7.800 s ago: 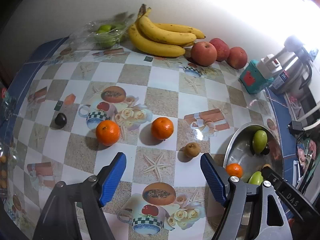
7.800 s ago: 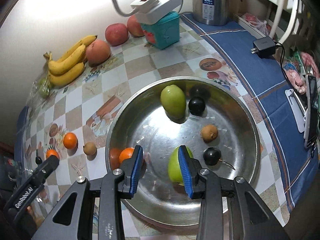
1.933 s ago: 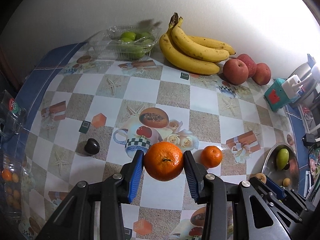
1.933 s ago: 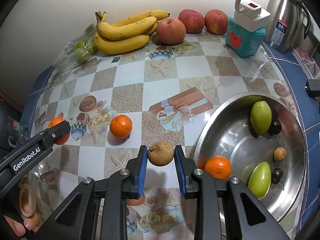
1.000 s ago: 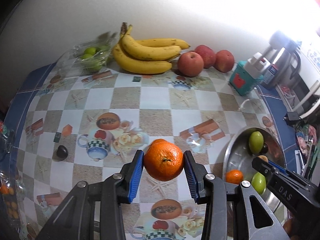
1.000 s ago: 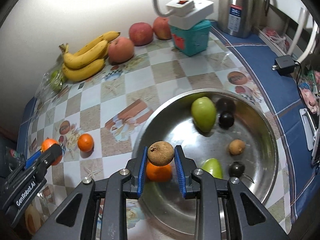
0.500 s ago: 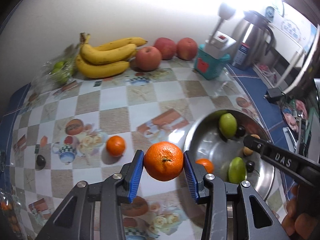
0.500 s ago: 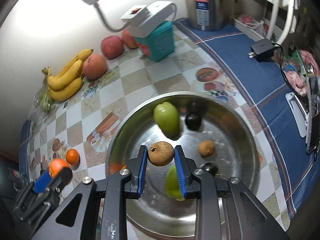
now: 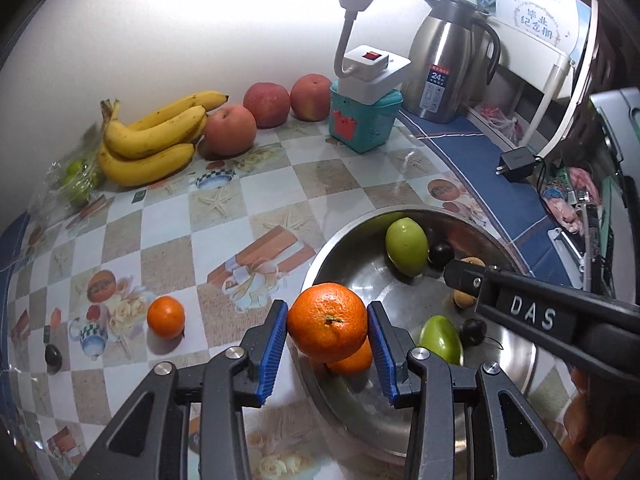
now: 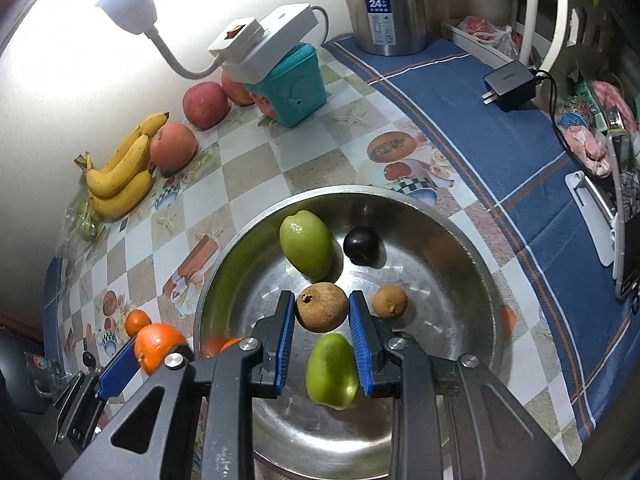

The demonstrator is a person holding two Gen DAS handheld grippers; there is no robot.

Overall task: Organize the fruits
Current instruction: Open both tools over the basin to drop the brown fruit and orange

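Note:
My left gripper (image 9: pixel 327 330) is shut on a large orange (image 9: pixel 327 322) and holds it over the left rim of the steel bowl (image 9: pixel 320 264). My right gripper (image 10: pixel 322 316) is shut on a brown round fruit (image 10: pixel 322 307), held above the middle of the bowl (image 10: pixel 460 236). The bowl holds two green fruits (image 10: pixel 306 249) (image 10: pixel 331 370), a dark plum (image 10: pixel 361 246), a small brown fruit (image 10: pixel 389 301) and an orange (image 9: pixel 352 360). A small orange (image 9: pixel 165 317) and a dark fruit (image 9: pixel 53 355) lie on the table to the left.
Bananas (image 9: pixel 154 140), three apples (image 9: pixel 230 130) and a bag of green fruit (image 9: pixel 76 176) line the back wall. A teal box with a lamp socket (image 9: pixel 364 120) and a steel kettle (image 9: pixel 450 76) stand at the back right. A charger (image 10: pixel 510 84) lies on the blue cloth.
Both grippers have carried their fruit to the right, toward and over the bowl. The right gripper now sits lower over the bowl's middle.

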